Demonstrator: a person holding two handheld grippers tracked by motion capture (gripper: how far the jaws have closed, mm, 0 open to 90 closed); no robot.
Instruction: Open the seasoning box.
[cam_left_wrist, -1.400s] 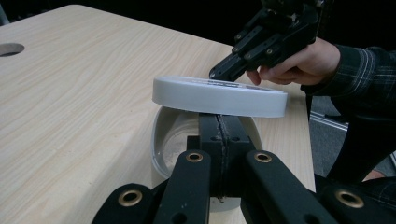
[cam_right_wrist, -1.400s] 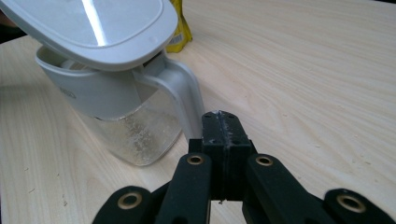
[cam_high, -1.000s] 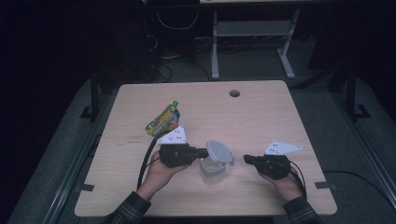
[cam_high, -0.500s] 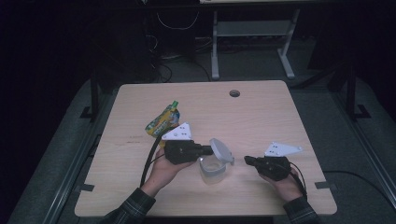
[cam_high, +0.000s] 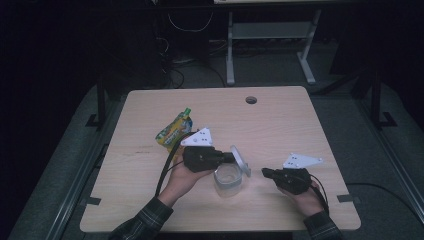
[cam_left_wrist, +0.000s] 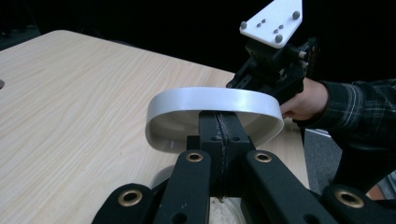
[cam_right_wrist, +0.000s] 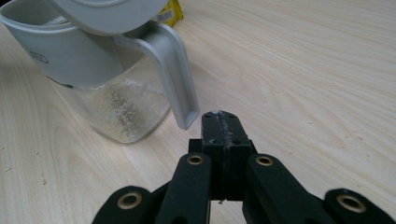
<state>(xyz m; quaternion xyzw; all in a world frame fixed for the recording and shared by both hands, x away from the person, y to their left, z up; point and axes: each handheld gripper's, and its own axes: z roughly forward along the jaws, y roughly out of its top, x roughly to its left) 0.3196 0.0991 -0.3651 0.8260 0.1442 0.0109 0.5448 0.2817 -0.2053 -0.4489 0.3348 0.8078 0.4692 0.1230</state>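
**Spotter:** Where is the jug, and which claw is nearer to it?

**Operator:** The clear plastic jug (cam_high: 228, 182) stands upright on the near middle of the table (cam_high: 280, 125), between my two hands. Its grey lid (cam_high: 240, 160) is tipped up on edge over the jug's far-right rim, so the mouth is open. My left claw (cam_high: 231, 157) is right at that lid, reaching in from the left.

**Spotter:** Does the left claw have the lid clamped?

**Operator:** In the left gripper view the jaws are pressed together, with the lid (cam_left_wrist: 215, 100) against their tips. I can't tell whether they pinch a thin edge or only prop it up.

**Spotter:** And the right claw?

**Operator:** The right claw (cam_high: 265, 173) is closed too, and it holds nothing. It sits low, just right of the jug, with the tips pointing left at it. In the right gripper view the jug's handle (cam_right_wrist: 180, 84) hangs just beyond my right claw (cam_right_wrist: 220, 122), close to it but apart. The handle's long axis runs top to bottom and its lower end is free.

**Spotter:** So what does the next move turn on?

**Operator:** I think it turns on the handle facing right, towards my right hand. That claw is nearer and would have to open before it could close across the handle.

**Spotter:** Is there anything else nearby?

**Operator:** There is a yellow-green snack pouch (cam_high: 174, 130) lying further back on the left, beyond my left hand and well apart from the jug.
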